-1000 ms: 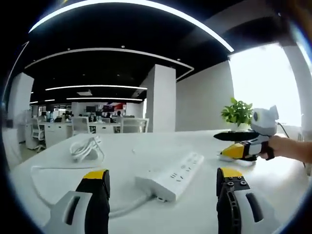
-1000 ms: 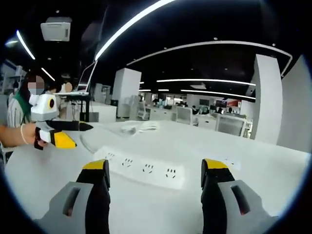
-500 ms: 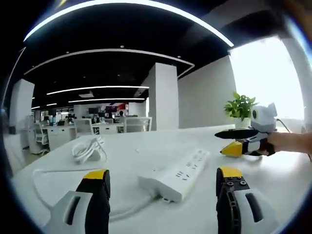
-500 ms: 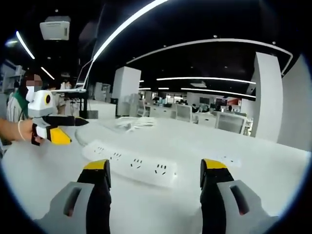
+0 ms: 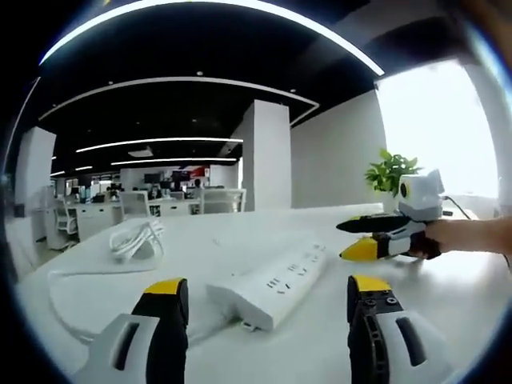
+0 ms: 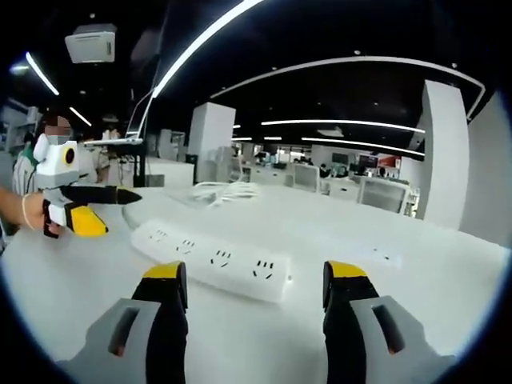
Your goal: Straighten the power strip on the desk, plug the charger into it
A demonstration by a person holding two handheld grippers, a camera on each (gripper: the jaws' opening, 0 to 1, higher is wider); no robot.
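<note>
A white power strip lies at an angle on the white desk, its cable looping off to the left. Just behind it, my left gripper is open, with the strip's near end between the jaws but not touched. A white charger with a coiled cable rests further back on the left. My right gripper, held by a hand, hovers to the right of the strip. Seen from the right gripper, which is open, the strip lies just ahead, and the left gripper hovers beyond its far end.
A potted plant stands at the desk's far right by a bright window. A person stands at the left. The coiled cable lies behind the strip. Office desks and chairs fill the background.
Both cameras have moved a little closer to the power strip. The right gripper has shifted left toward the strip's far end. The strip itself has not been touched.
</note>
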